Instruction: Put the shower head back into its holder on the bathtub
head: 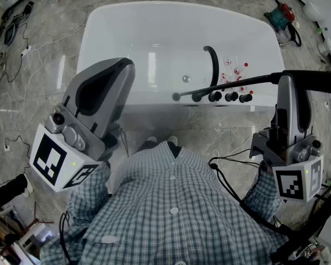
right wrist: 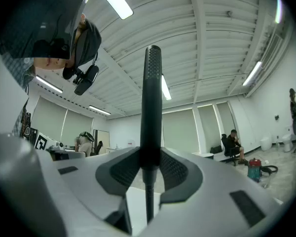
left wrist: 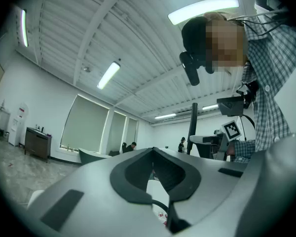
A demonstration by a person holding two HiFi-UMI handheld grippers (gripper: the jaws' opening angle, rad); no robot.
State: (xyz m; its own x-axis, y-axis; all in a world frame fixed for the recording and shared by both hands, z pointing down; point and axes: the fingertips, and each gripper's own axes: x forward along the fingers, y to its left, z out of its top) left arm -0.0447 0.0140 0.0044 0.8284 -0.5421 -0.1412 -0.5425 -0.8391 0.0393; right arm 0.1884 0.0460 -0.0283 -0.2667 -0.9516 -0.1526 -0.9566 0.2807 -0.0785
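Two claws up above the bathtub (head: 99,21) in the head view. Right claw (head: 285,84) clamped on the shower head (head: 237,84), held level just over the bathtub's near rim, probably to line it up with a holder there. Left claw (head: 121,70) lifted clear of the bathtub, out of the way. From the left gripper view: pinched shut, nothing between. Only from the right gripper view: pads (right wrist: 123,169) squeezing the thin handle (right wrist: 151,107).
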